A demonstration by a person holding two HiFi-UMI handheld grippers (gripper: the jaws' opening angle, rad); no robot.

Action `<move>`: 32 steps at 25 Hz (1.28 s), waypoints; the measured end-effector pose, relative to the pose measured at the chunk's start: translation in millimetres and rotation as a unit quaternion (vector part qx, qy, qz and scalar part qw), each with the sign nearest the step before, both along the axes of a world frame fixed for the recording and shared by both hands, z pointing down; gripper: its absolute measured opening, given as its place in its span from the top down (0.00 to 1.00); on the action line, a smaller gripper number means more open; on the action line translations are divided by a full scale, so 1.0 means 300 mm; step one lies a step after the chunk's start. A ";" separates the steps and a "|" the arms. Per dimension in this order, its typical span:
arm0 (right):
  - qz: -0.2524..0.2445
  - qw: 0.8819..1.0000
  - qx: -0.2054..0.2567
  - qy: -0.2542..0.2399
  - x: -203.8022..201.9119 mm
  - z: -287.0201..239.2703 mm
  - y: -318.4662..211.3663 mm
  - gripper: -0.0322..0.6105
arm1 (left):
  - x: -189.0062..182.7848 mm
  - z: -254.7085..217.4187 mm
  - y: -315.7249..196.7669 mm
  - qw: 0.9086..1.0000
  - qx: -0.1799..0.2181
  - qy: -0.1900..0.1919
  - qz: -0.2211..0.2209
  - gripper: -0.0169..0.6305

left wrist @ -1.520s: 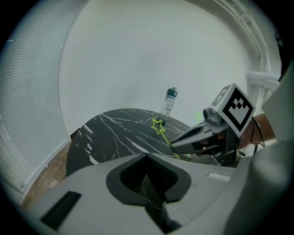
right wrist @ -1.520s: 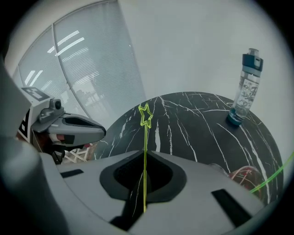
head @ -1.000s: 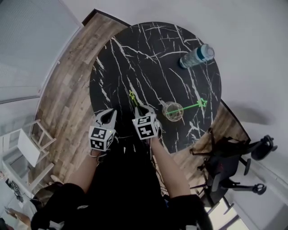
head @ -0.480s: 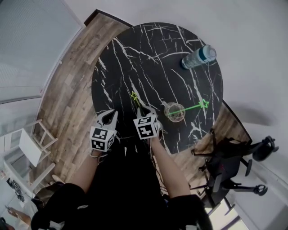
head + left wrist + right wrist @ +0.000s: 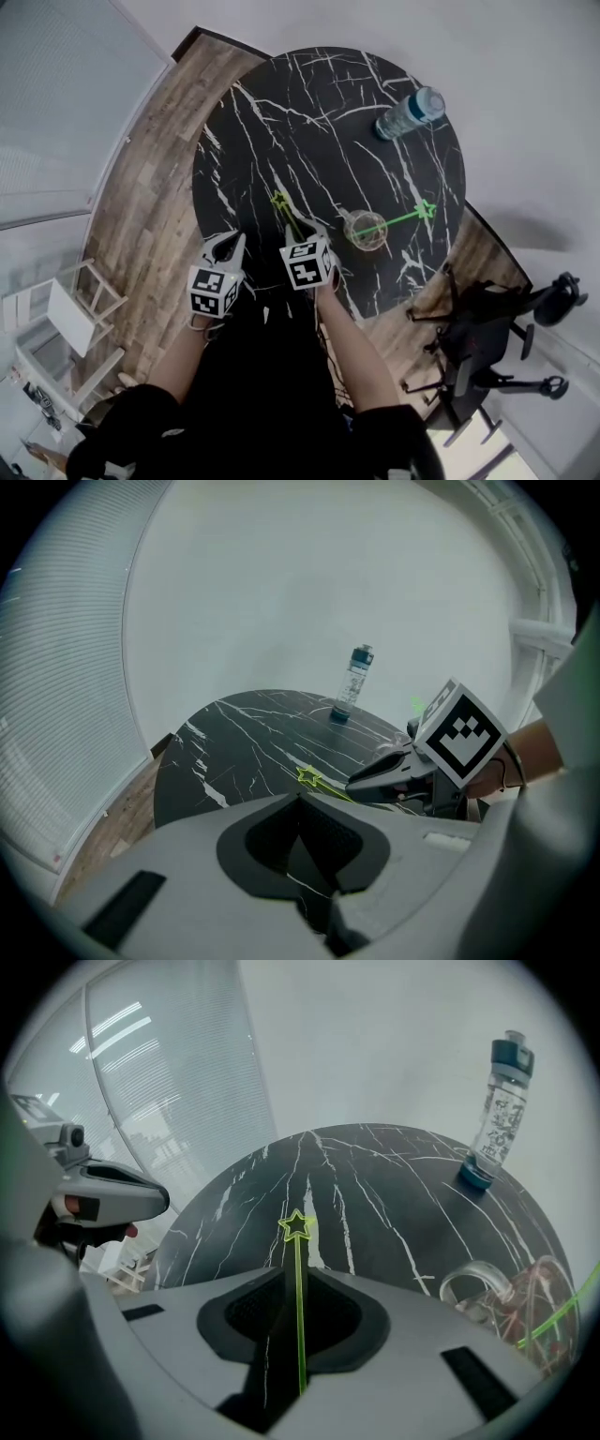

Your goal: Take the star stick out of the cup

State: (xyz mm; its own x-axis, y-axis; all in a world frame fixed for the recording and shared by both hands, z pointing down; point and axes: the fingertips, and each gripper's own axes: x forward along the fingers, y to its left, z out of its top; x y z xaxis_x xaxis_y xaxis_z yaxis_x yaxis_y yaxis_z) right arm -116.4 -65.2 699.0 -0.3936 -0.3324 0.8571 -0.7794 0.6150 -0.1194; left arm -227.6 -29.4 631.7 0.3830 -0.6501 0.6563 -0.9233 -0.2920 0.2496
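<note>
One star stick, star end straight ahead

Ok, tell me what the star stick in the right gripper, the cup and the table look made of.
Star stick: thin translucent neon yellow-green plastic, likely acrylic; its edges glow.
Cup: clear glass or plastic, cannot tell which; its wall is see-through.
Table: black marble or marble-look top, white veins, smooth finish.

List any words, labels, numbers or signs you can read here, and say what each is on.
Water bottle: print on its clear side, too small and blurred to read.
Marker cubes: black-and-white square patterns only, no letters or digits.
Nothing else in view carries text; there is no legible text at all.
</note>
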 end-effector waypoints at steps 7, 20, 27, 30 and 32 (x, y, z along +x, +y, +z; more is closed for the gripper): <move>0.032 0.996 0.063 -0.062 0.009 -0.146 -0.015 0.95 | 0.031 -0.052 -0.039 0.999 0.018 -0.003 0.034 0.98; 0.143 0.956 0.219 -0.134 0.166 -0.472 -0.057 0.96 | 0.218 -0.202 -0.149 0.988 0.075 0.003 0.132 0.98; 0.191 0.935 0.266 -0.138 0.271 -0.610 -0.034 0.96 | 0.331 -0.284 -0.163 0.980 0.093 0.008 0.178 0.98; 0.211 0.928 0.272 -0.140 0.315 -0.624 -0.002 0.96 | 0.386 -0.311 -0.164 0.974 0.101 0.009 0.203 0.98; 0.227 0.923 0.277 -0.138 0.350 -0.622 0.017 0.96 | 0.426 -0.324 -0.164 0.970 0.104 0.010 0.221 0.98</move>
State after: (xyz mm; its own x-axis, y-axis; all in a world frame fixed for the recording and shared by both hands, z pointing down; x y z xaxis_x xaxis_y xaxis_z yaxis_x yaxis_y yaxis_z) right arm -11.4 -60.1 512.3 -0.2852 -0.8739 0.3937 -0.9585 0.2597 -0.1177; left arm -99.7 -78.6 534.5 0.6653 -0.5371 0.5186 -0.6924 -0.7037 0.1594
